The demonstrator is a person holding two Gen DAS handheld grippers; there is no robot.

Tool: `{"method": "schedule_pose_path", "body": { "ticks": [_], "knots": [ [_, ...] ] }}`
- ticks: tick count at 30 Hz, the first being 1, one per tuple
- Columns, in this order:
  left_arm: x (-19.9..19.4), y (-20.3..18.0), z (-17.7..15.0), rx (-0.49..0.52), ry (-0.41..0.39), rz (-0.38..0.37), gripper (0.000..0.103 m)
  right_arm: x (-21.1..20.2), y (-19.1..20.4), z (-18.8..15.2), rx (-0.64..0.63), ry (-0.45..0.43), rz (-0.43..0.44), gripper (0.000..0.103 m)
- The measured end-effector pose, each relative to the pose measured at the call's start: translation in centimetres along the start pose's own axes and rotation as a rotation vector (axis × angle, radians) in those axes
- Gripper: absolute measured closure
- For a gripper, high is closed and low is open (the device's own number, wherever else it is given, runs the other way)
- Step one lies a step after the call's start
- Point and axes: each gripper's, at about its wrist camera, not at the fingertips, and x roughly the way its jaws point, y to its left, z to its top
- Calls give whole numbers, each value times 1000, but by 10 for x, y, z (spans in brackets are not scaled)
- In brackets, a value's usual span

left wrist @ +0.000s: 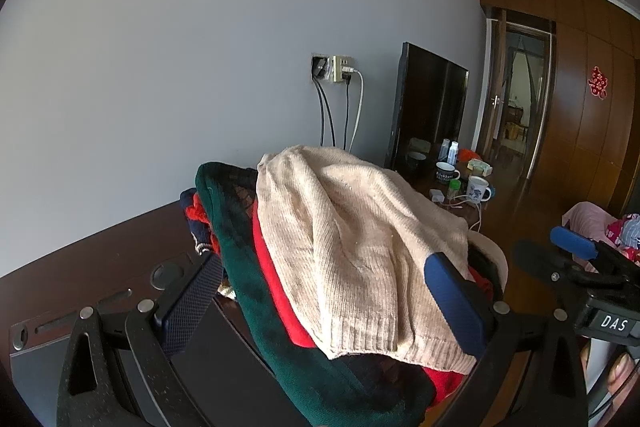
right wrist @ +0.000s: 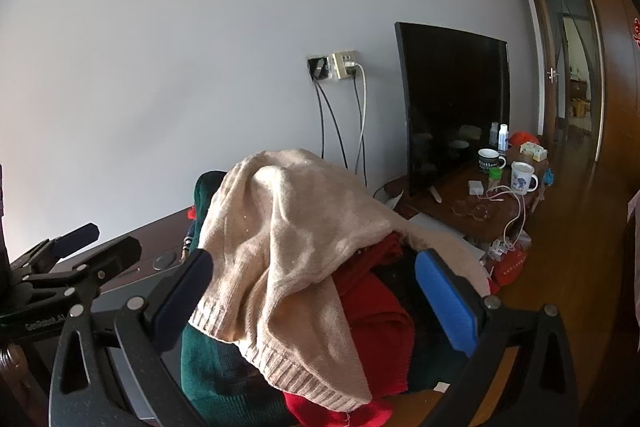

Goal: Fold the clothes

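Note:
A pile of clothes lies on a dark wooden table (left wrist: pixel 100 239). On top is a beige knit sweater (left wrist: pixel 352 243) (right wrist: pixel 288 227). Under it are a dark green garment (left wrist: pixel 256 287) (right wrist: pixel 216 367) and a red garment (left wrist: pixel 276 291) (right wrist: pixel 376 311). My left gripper (left wrist: pixel 322 263) stands open, its blue-padded fingers either side of the pile's near end. My right gripper (right wrist: pixel 316 259) is open too and straddles the same pile from the right. Each gripper shows in the other's view: the right gripper (left wrist: pixel 552 253) at the right edge, the left gripper (right wrist: pixel 100 243) at the left edge.
A flat dark grey device (left wrist: pixel 80 331) lies on the table under my left gripper. Further right stand a black screen (right wrist: pixel 452 107), mugs (right wrist: pixel 522 177), small bottles and charging cables on a low wooden stand. Wall sockets (right wrist: pixel 340 65) with hanging cables sit behind the pile. A doorway (right wrist: pixel 568 75) is at the far right.

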Motion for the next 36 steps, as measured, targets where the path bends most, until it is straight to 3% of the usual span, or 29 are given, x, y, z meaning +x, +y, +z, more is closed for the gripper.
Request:
{"method": "schedule_pose_path", "body": {
  "ticks": [16, 20, 24, 30, 33, 36],
  "knots": [
    [-8, 10, -13, -5, 15, 23, 1, 6, 1, -2, -5, 9, 21, 0],
    [-21, 20, -25, -10, 22, 43, 1, 15, -10, 19, 9, 24, 84, 0],
    [-39, 34, -39, -35, 16, 60, 1, 59, -36, 50, 142, 173, 231, 0],
    [-55, 46, -67, -71, 36, 52, 1, 119, -20, 93, 57, 223, 250, 0],
    [-51, 52, -80, -90, 80, 40, 1, 166, -5, 109, 64, 303, 296, 14],
    [-46, 58, -89, -104, 112, 45, 1, 212, 12, 120, 76, 386, 324, 16]
  ]
}}
